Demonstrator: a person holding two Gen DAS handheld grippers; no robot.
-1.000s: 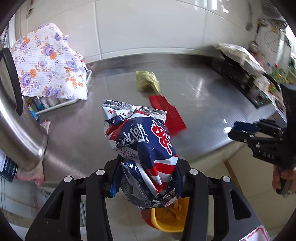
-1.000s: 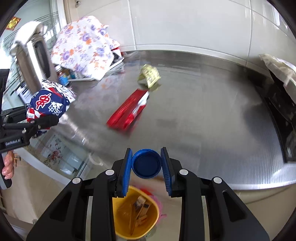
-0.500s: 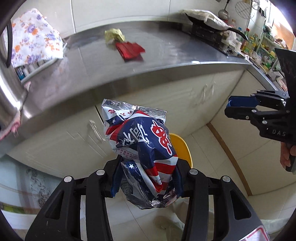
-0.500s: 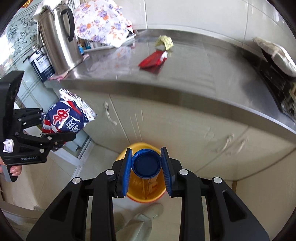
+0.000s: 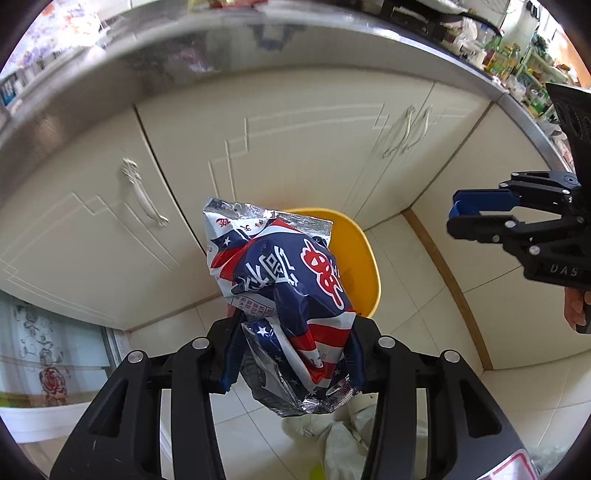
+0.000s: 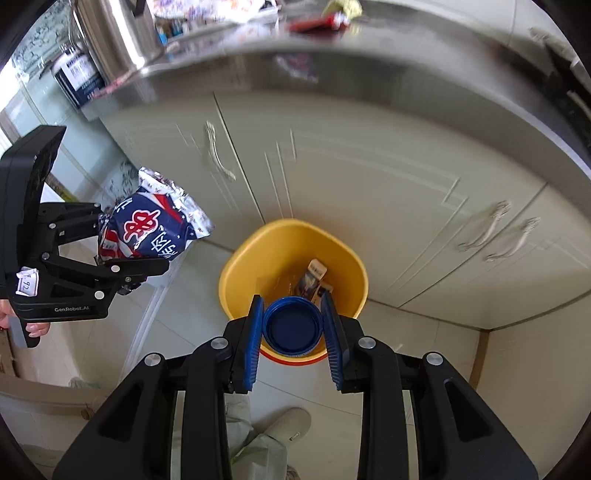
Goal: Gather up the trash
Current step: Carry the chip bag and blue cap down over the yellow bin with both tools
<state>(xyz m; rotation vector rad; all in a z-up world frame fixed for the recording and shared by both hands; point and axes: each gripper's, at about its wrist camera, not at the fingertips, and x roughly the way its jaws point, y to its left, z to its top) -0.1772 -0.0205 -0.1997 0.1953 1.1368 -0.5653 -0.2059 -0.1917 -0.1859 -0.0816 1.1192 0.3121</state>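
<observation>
Left wrist view: left hand-held gripper [image 5: 291,354] clamping a crumpled snack bag [image 5: 280,291] at its lower half, the foil top sticking up and forward. Hanging in the air in front of the cream cabinet doors [image 5: 295,147], with the yellow bin [image 5: 360,258] on the floor tiles partly hidden behind the bag. Looking to be just short of the rim, so carrying the bag on until its bulk is sitting over the opening before letting the pads part. Right hand-held gripper [image 5: 465,218] showing at the right edge, well apart, so no crowding yet.

Right wrist view: right hand-held gripper [image 6: 291,332] pinching a blue cap [image 6: 291,325] by its sides, hollow face turned to the camera. Sitting over the near rim of the yellow bin [image 6: 240,258], which is already holding a small carton and some wrappers. Nudging a little further toward the middle, since a round cap dropped on the rim is likely to bounce out and roll. Left hand-held gripper [image 6: 110,254] and snack bag [image 6: 155,229] hanging off to the left of the bin, over bare floor. Releasing one at a time, cap before bag, to be keeping both hands from meeting over the opening. Red and yellow wrappers [image 6: 321,18] lying up on the steel surface [image 6: 406,48], uncollected.
</observation>
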